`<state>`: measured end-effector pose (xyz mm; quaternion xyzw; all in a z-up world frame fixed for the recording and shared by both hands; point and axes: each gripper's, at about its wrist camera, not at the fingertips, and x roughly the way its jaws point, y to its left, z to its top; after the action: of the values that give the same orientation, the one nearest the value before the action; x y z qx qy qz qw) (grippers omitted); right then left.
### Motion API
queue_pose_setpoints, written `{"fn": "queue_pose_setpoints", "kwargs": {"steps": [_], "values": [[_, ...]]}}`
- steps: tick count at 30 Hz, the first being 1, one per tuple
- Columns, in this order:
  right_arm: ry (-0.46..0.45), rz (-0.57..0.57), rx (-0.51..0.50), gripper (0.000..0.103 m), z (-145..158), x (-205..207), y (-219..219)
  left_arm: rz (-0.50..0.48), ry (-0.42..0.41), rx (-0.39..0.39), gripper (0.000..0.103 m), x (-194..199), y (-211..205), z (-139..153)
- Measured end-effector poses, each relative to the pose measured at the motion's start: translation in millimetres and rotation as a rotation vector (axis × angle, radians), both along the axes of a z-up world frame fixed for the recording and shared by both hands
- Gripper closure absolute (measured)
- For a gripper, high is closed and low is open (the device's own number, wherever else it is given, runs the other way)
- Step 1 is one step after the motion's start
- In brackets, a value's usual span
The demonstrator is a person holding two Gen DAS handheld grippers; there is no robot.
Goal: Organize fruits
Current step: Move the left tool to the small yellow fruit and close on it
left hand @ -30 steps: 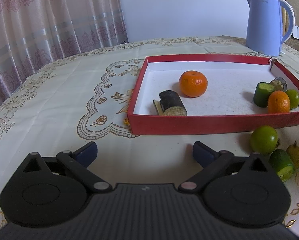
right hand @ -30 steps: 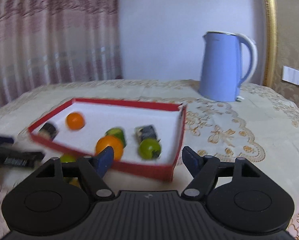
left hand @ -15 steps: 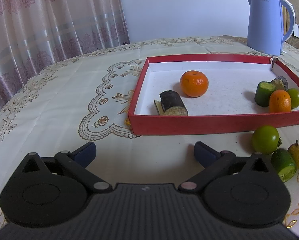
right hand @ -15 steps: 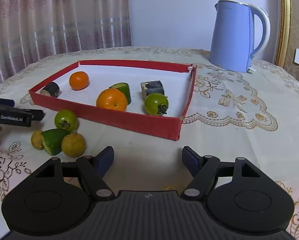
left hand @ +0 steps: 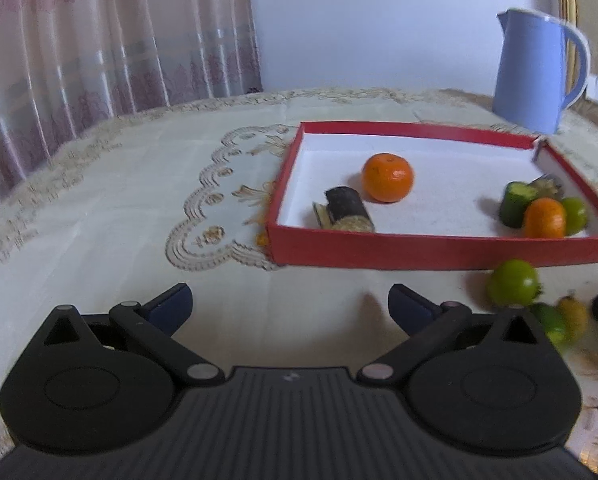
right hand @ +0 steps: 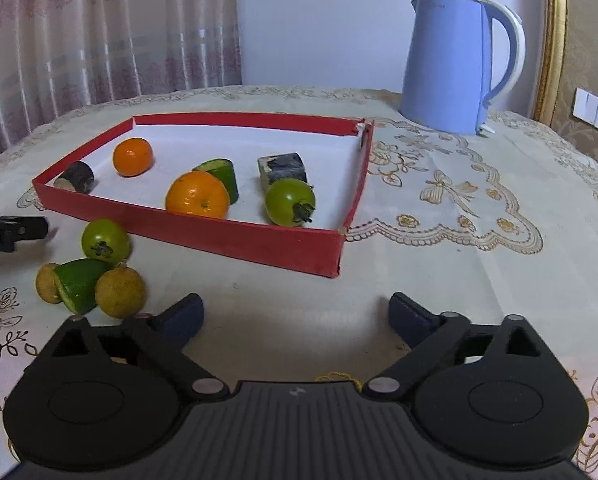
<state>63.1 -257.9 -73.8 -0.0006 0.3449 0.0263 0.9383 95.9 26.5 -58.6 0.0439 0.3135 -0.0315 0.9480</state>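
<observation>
- Right tongs (right hand: 295, 312) are hanging wide open over the counter (right hand: 479, 264), nothing between the pads – jaws have just been opening.
- Left tongs (left hand: 289, 304) are also standing open and empty, pointing at the red tray (left hand: 439, 246).
- Key relation: the loose fruit cluster is sitting on the counter outside the tray's near wall, ahead and to the left of the right tongs, with the yellow-brown fruit (right hand: 120, 292) just beside the right tongs' left finger (right hand: 179, 318).
- From the left tongs the same cluster is lying off to the right, near the frame edge – judging both views, the right hand seems nearer to it.
- Cut green piece (right hand: 79, 284) is lying with its long axis roughly crosswise to the right tongs, cut face down-left, touching the round fruits on either side.
- Loose count: one green tomato-like fruit (right hand: 106, 242), one cut green piece, two small yellow-brown fruits (second one (right hand: 47, 283) is partly hidden behind the green piece).
- In-tray count: two oranges (right hand: 197, 200) (right hand: 133, 157), one green tomato-like fruit (right hand: 290, 202), one green cut piece (right hand: 219, 174), two dark cut pieces (right hand: 77, 177) (right hand: 281, 167).
- Blue kettle (right hand: 455, 64) is standing well apart behind the tray.
- Likely next: the right tongs swinging left onto the cluster; the tight packing could be making a clean single pick tricky.
</observation>
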Motion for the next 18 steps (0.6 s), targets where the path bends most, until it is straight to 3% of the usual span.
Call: {"fn": "queue_pose_setpoints", "kwargs": {"steps": [4, 14, 18], "values": [[0.002, -0.005, -0.012, 0.001, 0.3, -0.3, -1.7, -0.062, 0.016, -0.070, 0.000, -16.6, -2.7, 4.6], [0.004, -0.007, -0.004, 0.000, 0.3, -0.6, -0.7, -0.231, -0.033, -0.031, 0.002, -40.4, -34.9, 13.9], [0.004, -0.007, -0.001, 0.000, 0.1, -0.1, 0.4, -0.278, -0.017, 0.014, 0.012, -41.0, -43.0, 6.7]]}}
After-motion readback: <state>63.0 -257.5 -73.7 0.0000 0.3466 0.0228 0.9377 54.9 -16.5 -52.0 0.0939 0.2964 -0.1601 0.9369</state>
